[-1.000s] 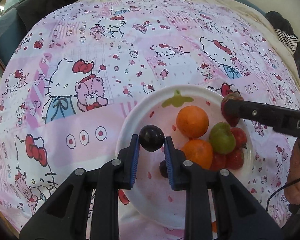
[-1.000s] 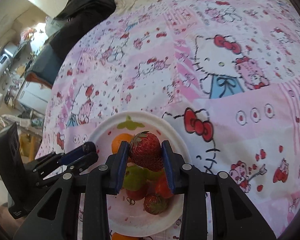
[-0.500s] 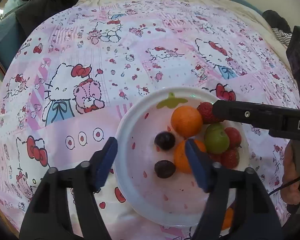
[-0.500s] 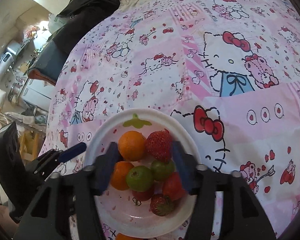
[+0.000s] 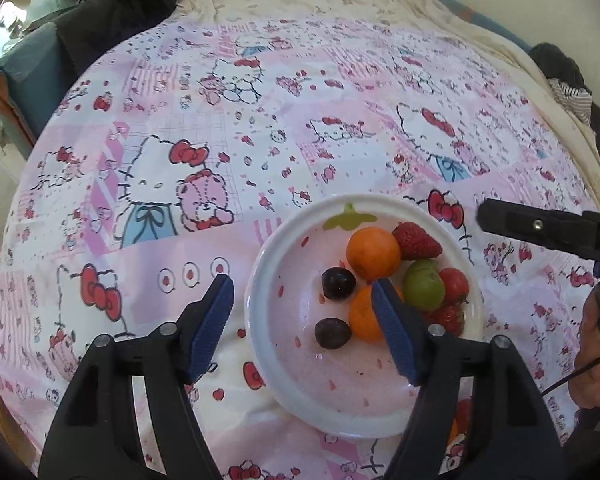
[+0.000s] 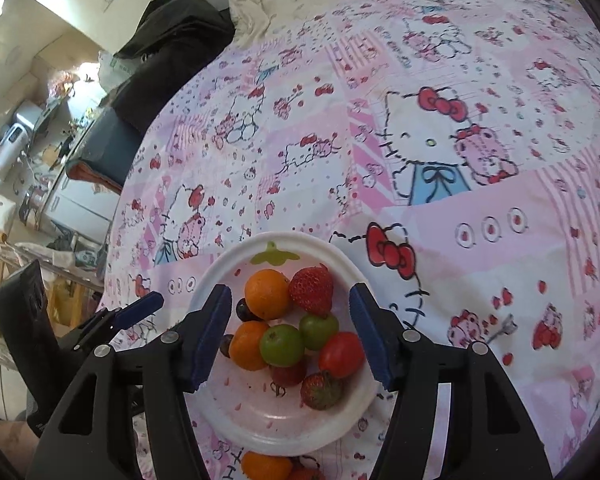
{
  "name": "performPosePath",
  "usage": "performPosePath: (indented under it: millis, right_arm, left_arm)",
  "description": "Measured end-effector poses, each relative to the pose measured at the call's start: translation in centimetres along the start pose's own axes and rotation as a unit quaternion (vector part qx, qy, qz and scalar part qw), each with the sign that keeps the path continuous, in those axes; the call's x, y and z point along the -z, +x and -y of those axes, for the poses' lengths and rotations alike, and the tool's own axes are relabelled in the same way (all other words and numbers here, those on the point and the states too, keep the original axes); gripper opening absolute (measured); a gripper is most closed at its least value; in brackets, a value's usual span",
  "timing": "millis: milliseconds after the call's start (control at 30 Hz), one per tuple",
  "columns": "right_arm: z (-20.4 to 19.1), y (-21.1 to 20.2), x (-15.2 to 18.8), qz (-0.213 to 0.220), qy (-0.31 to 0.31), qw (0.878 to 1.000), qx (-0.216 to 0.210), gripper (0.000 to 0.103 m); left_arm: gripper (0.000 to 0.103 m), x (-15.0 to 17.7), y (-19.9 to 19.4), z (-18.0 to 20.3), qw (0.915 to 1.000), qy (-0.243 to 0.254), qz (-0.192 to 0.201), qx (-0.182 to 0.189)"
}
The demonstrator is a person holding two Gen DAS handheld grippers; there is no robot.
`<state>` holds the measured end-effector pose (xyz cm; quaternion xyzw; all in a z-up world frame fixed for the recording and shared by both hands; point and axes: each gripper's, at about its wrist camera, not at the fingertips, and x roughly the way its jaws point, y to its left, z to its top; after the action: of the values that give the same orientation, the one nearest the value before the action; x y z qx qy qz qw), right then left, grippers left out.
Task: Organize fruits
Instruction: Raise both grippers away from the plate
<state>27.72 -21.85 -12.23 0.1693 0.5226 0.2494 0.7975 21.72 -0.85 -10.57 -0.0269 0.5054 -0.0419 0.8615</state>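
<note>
No readable writing showed on the white plate (image 6: 342, 420) lying on the cartoon-cat bedsheet (image 6: 440, 100), which held two oranges, two dark plums, two green fruits and several strawberries, while the left tool (image 5: 302, 316) and right tool (image 6: 290, 328) gaped empty above.

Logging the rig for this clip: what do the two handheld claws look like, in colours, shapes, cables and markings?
Both look alike. The left claw and right claw have matte black angular fingers with triangular cut-outs and silver screw heads, ending in ribbed blue pads. In the left wrist view the right claw's side carries partly cut-off white lettering, and a thin black cable trails below the hand. No sleeve is visible.
</note>
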Motion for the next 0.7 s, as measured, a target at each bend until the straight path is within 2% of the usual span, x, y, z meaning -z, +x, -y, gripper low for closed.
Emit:
performPosePath:
  millis: [433,533,700]
  right_arm:
    - [0.0,-6.6,2.5,0.041,0.025,0.999,-0.013,0.064]
    - [0.5,-8.1,3.8,0.05,0.042,0.998,-0.014,0.064]
    - [1.0,-9.9,5.8,0.059,0.068,0.996,-0.018,0.064]
  left_arm:
    - [0.068,1.8,-5.8,-0.9,0.9994,-0.021,0.027,-0.001]
    - [0.068,2.4,-7.0,-1.4,0.9986,-0.042,0.027,0.02]
    - [0.068,3.9,-8.7,-1.3,0.9975,-0.054,0.035,0.029]
